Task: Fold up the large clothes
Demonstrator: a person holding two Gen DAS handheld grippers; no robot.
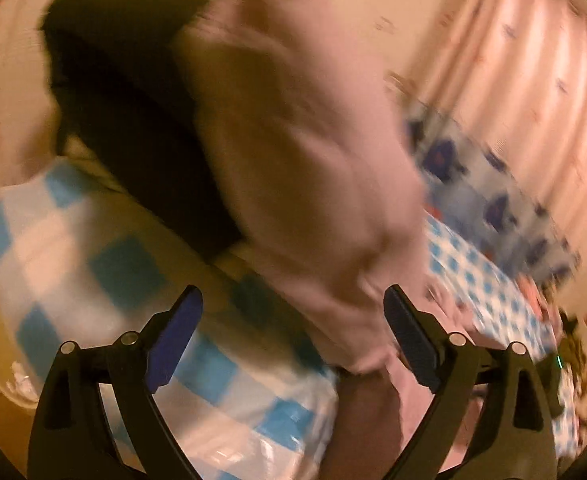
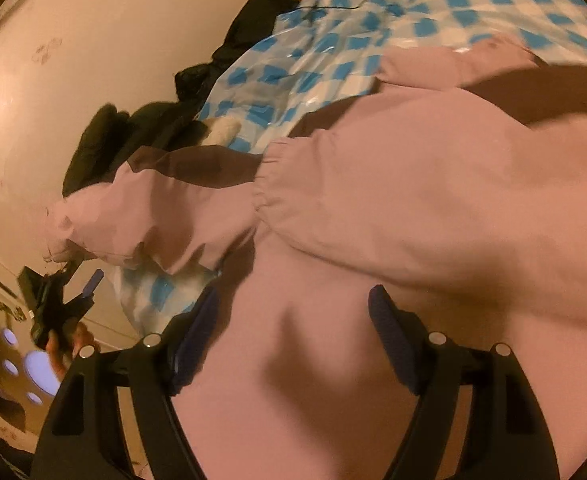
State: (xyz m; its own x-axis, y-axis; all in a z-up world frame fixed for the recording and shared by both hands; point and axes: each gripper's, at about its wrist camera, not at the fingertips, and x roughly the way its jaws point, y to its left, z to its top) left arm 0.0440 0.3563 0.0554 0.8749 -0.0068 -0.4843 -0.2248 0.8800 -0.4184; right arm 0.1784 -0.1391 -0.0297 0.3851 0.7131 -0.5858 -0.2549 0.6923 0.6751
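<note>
The pink jacket [image 2: 373, 184] with brown patches lies spread on the blue-and-white checked sheet [image 2: 333, 52], filling the middle and right of both views, while the left gripper [image 1: 293, 336] and the right gripper [image 2: 293, 336] both have their fingers wide open, holding nothing.

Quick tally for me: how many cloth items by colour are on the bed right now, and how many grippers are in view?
Pink: 1, the jacket, brown-panelled
Black: 1 heap of dark clothes; separate pieces cannot be told apart
Blue-and-white check: 1, the cover under them
Grippers: 2, the left gripper and the right gripper, both open
Total: 5
</note>
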